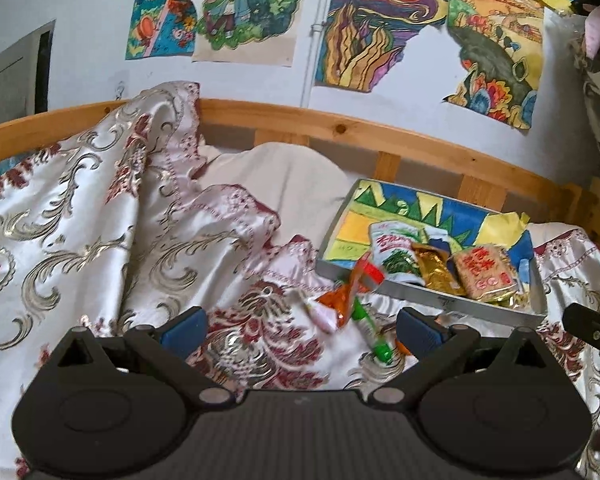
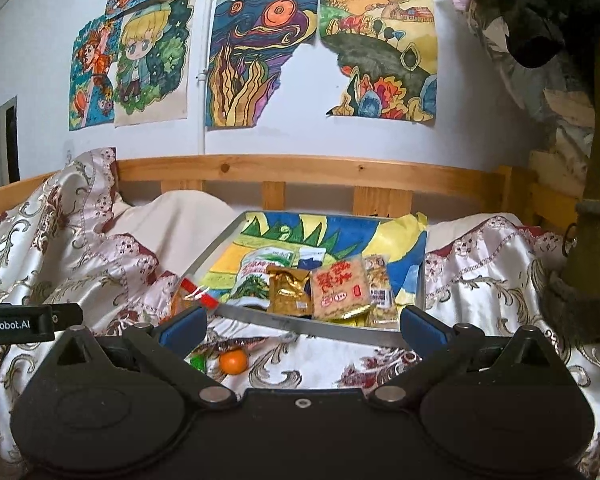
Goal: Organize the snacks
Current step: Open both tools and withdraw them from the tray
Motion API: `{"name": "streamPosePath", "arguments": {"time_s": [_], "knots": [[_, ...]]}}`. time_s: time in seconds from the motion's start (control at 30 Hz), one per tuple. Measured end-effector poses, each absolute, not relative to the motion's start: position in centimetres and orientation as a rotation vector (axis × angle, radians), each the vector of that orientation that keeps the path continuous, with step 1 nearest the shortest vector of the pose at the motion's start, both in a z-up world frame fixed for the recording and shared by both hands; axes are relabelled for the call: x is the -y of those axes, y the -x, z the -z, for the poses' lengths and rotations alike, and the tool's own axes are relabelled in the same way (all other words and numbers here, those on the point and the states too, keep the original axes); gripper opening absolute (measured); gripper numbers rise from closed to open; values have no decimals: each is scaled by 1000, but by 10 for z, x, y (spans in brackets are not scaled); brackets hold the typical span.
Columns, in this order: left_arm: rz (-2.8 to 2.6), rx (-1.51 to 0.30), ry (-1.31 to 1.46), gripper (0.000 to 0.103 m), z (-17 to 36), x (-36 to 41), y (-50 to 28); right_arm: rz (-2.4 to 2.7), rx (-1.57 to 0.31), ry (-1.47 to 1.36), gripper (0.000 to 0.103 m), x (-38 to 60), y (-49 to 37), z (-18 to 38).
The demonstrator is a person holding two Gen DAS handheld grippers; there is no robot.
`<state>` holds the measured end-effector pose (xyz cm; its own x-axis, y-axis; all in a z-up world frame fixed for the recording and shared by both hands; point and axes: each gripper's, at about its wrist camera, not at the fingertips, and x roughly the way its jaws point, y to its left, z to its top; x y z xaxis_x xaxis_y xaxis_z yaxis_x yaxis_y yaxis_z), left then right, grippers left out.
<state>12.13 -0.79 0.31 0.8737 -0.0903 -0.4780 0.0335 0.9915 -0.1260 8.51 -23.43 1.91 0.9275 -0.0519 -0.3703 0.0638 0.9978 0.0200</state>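
Left wrist view shows us the tray (image 1: 496, 312) lying on the bedspread (image 1: 100, 220), lined with a coloured drawing, and several snacks are already inside it: a green-and-white pouch (image 1: 394, 250), a gold packet (image 1: 434, 268) and a red-printed packet (image 1: 486, 274), side by side along the near wall. In the right wrist view we also see one more narrow packet (image 2: 380, 288) at the right end of this row and a dark-blue packet (image 2: 312, 258) behind the pouch. So we judge that a good part of the task is done. What is left lies on the bedspread outside the tray: an orange bag with a red strip (image 1: 354, 284) leaning on the tray's near left corner, a pale pink packet (image 1: 320, 312), a green stick packet (image 1: 370, 330), and, in the right wrist view, a small orange ball (image 2: 233, 361) that may be a fruit or a sweet, we cannot tell which. The left gripper (image 1: 300, 330) has its blue pads spread wide and holds nothing; the loose packets lie on the cloth between and just beyond its tips, and we cannot tell if it touches them. The right gripper (image 2: 302, 326) is also spread wide and empty, hanging before the near wall of the tray, apart from it as far as we can judge.
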Motion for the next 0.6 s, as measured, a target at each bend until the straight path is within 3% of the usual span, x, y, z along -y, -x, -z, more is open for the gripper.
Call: {"name": "streamPosePath", "arguments": {"time_s": [0.6], "knots": [[55,-534,16,102,17,3,-119,35,-475,-24,102,218,-84,6]]}}
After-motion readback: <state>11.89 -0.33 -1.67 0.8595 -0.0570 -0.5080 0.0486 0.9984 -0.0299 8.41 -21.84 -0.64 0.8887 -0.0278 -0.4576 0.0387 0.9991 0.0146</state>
